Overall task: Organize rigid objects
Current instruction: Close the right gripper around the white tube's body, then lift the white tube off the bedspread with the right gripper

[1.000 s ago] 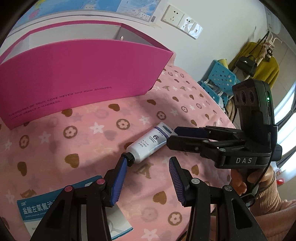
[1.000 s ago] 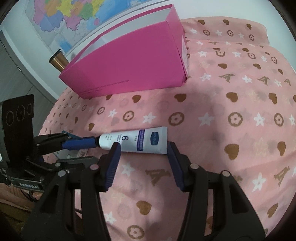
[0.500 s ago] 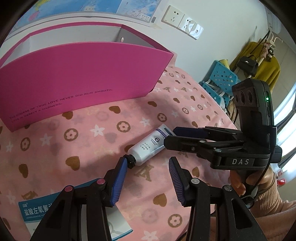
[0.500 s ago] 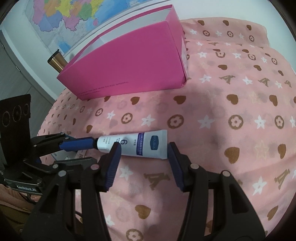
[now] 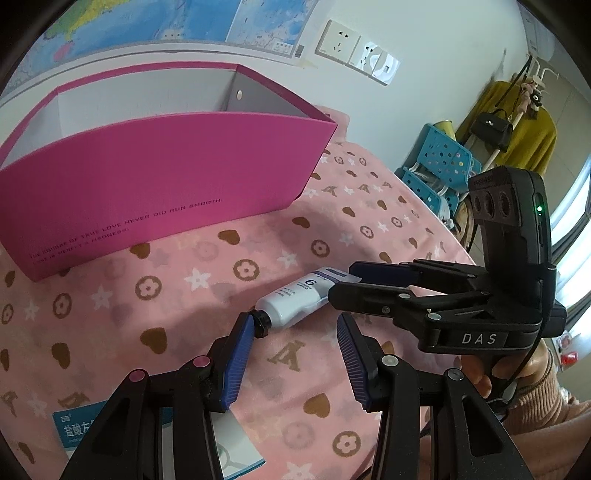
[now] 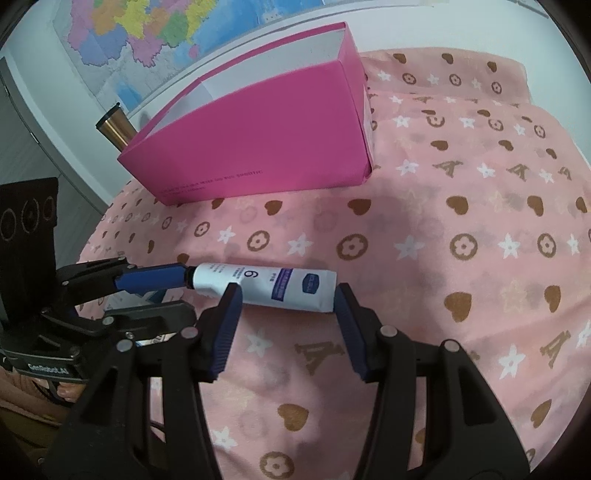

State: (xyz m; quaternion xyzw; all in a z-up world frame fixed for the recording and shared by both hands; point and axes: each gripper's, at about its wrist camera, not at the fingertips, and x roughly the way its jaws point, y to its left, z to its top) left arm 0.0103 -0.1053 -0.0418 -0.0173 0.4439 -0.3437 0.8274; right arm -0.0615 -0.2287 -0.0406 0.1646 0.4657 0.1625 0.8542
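Left wrist view, nearest: left gripper had its jaws apart, nothing clamped. Blue pad at 9 o'clock just touched the black cap of the white tube; the other pad stood clear of it. A blue-and-white carton lay under the left gripper at 7 o'clock, partly hidden.

Right gripper came in from 3 o'clock, held by a hand in a ribbed pink sleeve. Its jaws reached the crimped end of the tube.

Right wrist view: right gripper jaws stood open, straddling the tube. One pad sat by the tube body, the other at the crimped end. Whether the pads pressed on it, cannot tell. Left gripper entered from 9 o'clock, its blue pad at the cap.

The tube lay flat on the pink patterned cloth covering the counter, between both grippers.

Farther, at 12 o'clock: open pink box, white inside, well apart from the tube. A copper-coloured cup stood behind it at 10 o'clock. Wall map beyond.
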